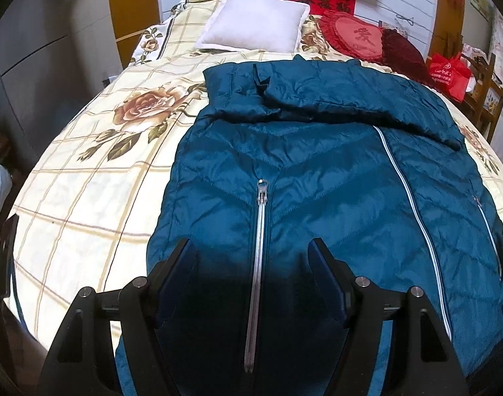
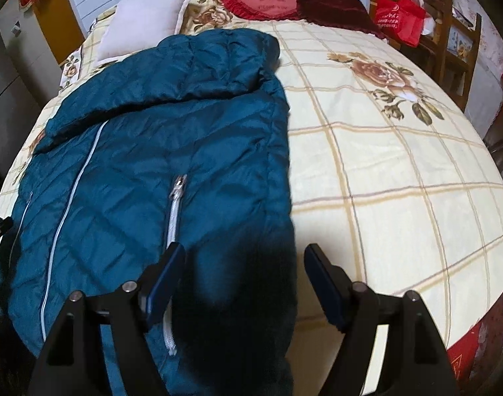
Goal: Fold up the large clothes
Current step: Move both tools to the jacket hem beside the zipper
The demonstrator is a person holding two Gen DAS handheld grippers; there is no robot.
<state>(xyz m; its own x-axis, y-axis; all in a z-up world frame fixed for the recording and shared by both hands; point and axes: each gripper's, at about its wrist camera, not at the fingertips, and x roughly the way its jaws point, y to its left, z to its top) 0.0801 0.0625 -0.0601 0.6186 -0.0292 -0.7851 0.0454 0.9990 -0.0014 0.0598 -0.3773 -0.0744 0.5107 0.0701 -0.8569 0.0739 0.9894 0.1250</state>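
Observation:
A teal quilted puffer jacket (image 1: 317, 171) lies front up on the bed, hem toward me, with both sleeves folded across its upper part. My left gripper (image 1: 251, 247) is open, hovering just above the hem on the jacket's left half, its fingers either side of a silver pocket zipper (image 1: 259, 247). In the right wrist view the jacket (image 2: 159, 138) fills the left half. My right gripper (image 2: 243, 254) is open above the jacket's right hem edge, one finger over the fabric, the other over the bedspread. The right pocket zipper (image 2: 174, 211) lies near its left finger.
The bed has a cream plaid floral bedspread (image 2: 383, 181). At the headboard lie a white pillow (image 1: 254, 21), a red heart cushion (image 1: 353, 38) and a dark red cushion (image 2: 334, 3). A red bag (image 2: 400, 16) sits on a wooden chair at the right.

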